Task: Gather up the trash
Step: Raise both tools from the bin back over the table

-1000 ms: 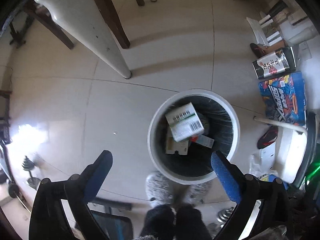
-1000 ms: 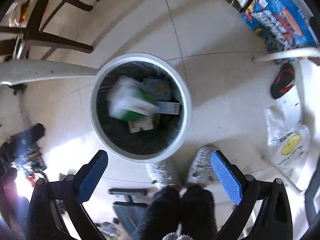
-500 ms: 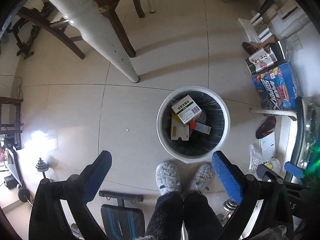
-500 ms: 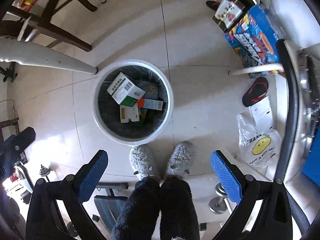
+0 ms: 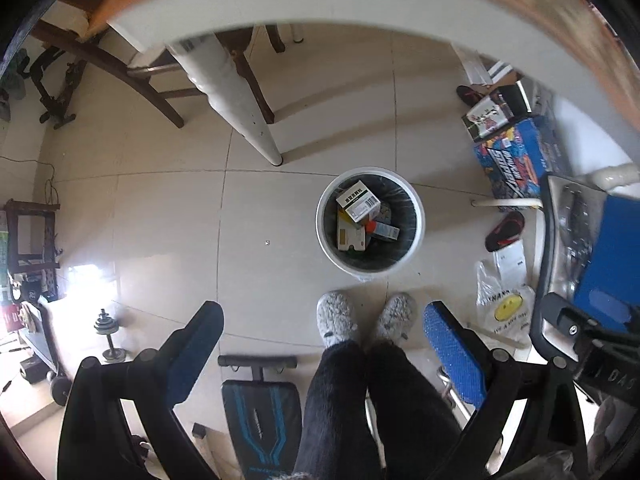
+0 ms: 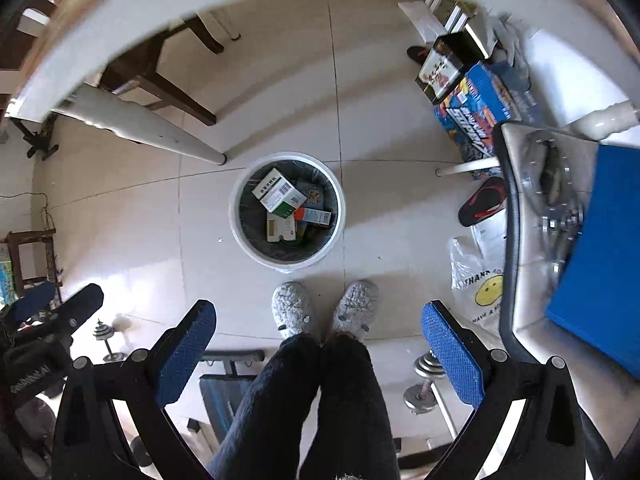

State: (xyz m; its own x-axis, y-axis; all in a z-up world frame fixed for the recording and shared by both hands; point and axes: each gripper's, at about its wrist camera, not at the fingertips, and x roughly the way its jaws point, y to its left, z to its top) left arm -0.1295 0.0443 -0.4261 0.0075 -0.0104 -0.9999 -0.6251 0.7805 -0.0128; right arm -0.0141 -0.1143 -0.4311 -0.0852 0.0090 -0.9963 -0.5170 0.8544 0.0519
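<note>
A white round trash bin (image 5: 416,236) with a dark liner stands on the tiled floor, far below both grippers. It holds several small cartons; a white and green box (image 5: 358,205) lies on top. The bin also shows in the right wrist view (image 6: 240,236), with the same box (image 6: 280,195) on top. My left gripper (image 5: 320,344) is open and empty, high above the floor. My right gripper (image 6: 318,346) is open and empty at about the same height. The person's legs and grey slippers (image 6: 290,308) stand just in front of the bin.
A white table edge (image 5: 360,4) curves across the top of both views, its leg (image 5: 240,112) beside the bin. Boxes (image 5: 516,156) and a plastic bag (image 5: 504,312) lie right; a blue-topped stool (image 6: 600,248) is near. Dumbbells (image 6: 424,384) and a bench (image 5: 260,420) lie below.
Both grippers have risen well above the bin, which looks much smaller now. The table edge has come into view at the top. The boxes in the bin have settled.
</note>
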